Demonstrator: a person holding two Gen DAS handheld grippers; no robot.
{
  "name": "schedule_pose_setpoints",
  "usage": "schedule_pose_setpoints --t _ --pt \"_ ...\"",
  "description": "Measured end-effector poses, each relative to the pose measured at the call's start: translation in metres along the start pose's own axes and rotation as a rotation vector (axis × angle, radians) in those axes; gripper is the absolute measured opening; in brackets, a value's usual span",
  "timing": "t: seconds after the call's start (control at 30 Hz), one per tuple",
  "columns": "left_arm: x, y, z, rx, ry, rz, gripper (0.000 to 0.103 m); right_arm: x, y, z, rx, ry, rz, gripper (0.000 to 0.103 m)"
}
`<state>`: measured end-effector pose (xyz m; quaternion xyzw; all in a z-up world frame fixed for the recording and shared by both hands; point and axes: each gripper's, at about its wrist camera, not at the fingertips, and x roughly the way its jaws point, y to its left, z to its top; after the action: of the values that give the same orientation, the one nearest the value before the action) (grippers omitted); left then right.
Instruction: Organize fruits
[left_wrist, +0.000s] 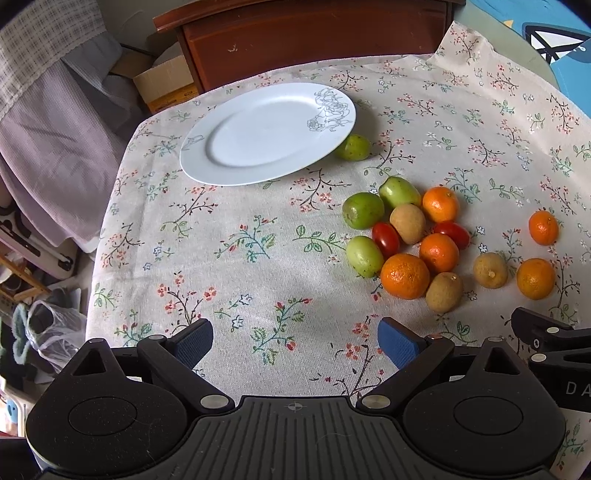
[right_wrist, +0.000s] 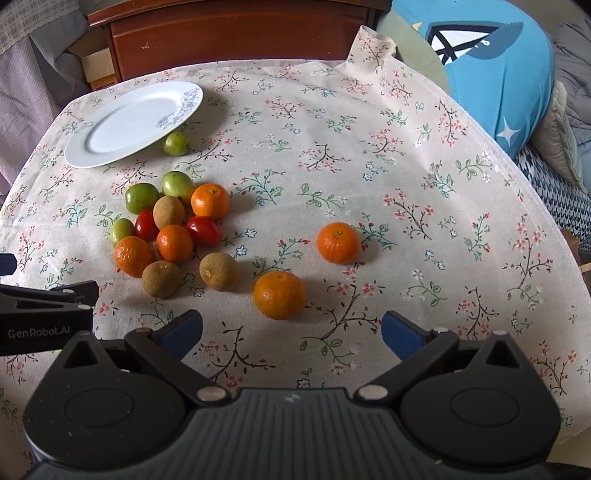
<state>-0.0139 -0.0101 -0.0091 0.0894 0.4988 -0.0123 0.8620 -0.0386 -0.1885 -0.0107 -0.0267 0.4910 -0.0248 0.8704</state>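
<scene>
Both grippers, left (left_wrist: 295, 341) and right (right_wrist: 291, 330), stand wide apart, empty, above the cloth (right_wrist: 369, 147); fruits (right_wrist: 173, 229) lie beside the plate (left_wrist: 266, 170).

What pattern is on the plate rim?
White plate with a grey line-drawn rose on one side of the rim; clearest in the left wrist view.

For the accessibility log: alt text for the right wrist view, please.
The open right gripper hovers over a floral tablecloth, nearest an orange. Farther left lies a cluster of fruit, and beyond it an empty white plate with a green fruit at its rim.
</scene>
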Motion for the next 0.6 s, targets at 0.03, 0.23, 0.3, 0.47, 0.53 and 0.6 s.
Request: schedule_pose_setpoints --t 0.03,0.23,0.3,0.47,0.53,0.6 --pt "0.0002 -0.0001 -0.0001 0.0 0.001 0.0 0.097 0.0 0.0002 0.0001 0.0 0.004 0.002 0.102" --pt "0.0012 -0.0023 -0.0004 0.005 0.003 -0.004 0.097 0.0005 -0.0007 0.0005 -0.001 -0.015 0.0 0.102" --pt "0.0015 -0.0028 -0.0004 0.008 0.003 -0.005 0.097 0.0007 -0.0007 0.0003 0.002 -0.011 0.005 0.102" --pt "0.002 -0.0035 -0.0008 0.01 0.006 -0.01 0.097 0.0009 -0.0005 0.0001 0.002 -0.008 0.008 0.102" --pt "0.0018 -0.0042 -0.0005 0.012 0.006 -0.011 0.097 0.001 -0.0006 -0.0001 0.007 -0.004 0.013 0.102" --pt "0.0016 -0.0046 -0.0005 0.014 0.004 -0.009 0.097 0.001 -0.0006 -0.0001 0.007 -0.004 0.013 0.102"
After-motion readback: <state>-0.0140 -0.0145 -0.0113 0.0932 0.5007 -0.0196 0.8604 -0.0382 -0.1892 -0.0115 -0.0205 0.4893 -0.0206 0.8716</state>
